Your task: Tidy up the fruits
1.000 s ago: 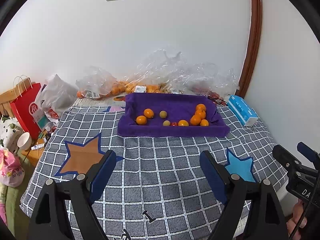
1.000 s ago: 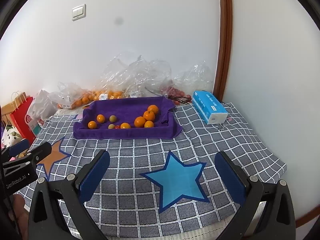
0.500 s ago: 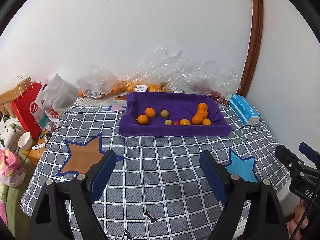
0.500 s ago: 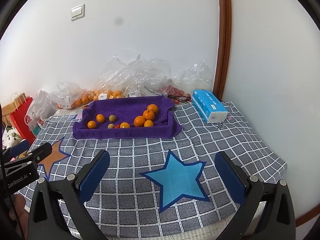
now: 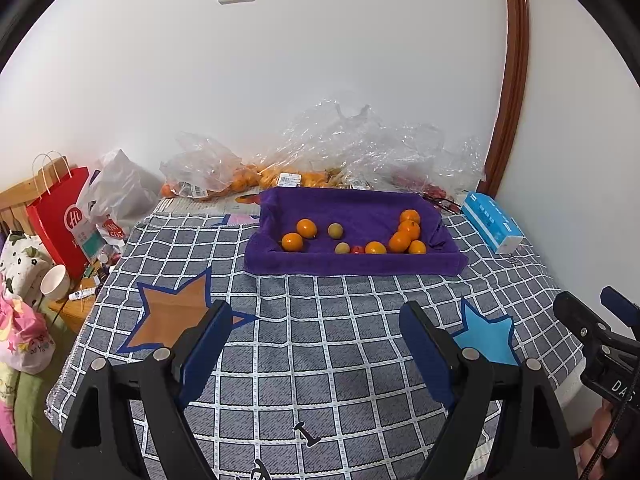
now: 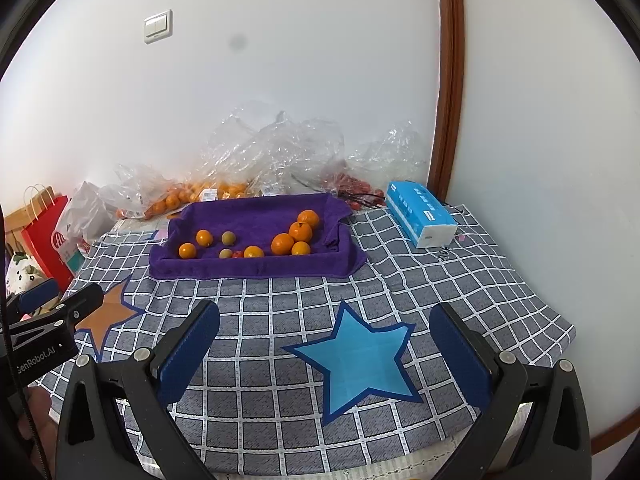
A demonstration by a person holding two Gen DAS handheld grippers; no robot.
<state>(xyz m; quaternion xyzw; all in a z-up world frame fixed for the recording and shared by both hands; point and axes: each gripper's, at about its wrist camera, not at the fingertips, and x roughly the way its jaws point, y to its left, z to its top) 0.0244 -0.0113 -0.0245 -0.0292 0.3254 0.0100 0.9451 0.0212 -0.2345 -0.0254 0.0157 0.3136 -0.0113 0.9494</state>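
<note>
Hovering over the table (image 5: 320, 344), both spread and carrying nothing: left tool (image 5: 316, 340), right tool (image 6: 326, 340). Fruits (image 6: 286, 243) are sitting mixed in the purple tray (image 6: 256, 268), well ahead. Could be pre-sort or finished; stage unclear.

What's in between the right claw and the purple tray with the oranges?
Only bare checked cloth with a blue star on it, seen in the right wrist view. The open right claw is short of the purple tray.

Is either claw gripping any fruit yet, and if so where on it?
Nothing is held. The left claw and right claw are both open and empty over the checked cloth, short of the fruits in the purple tray.
</note>
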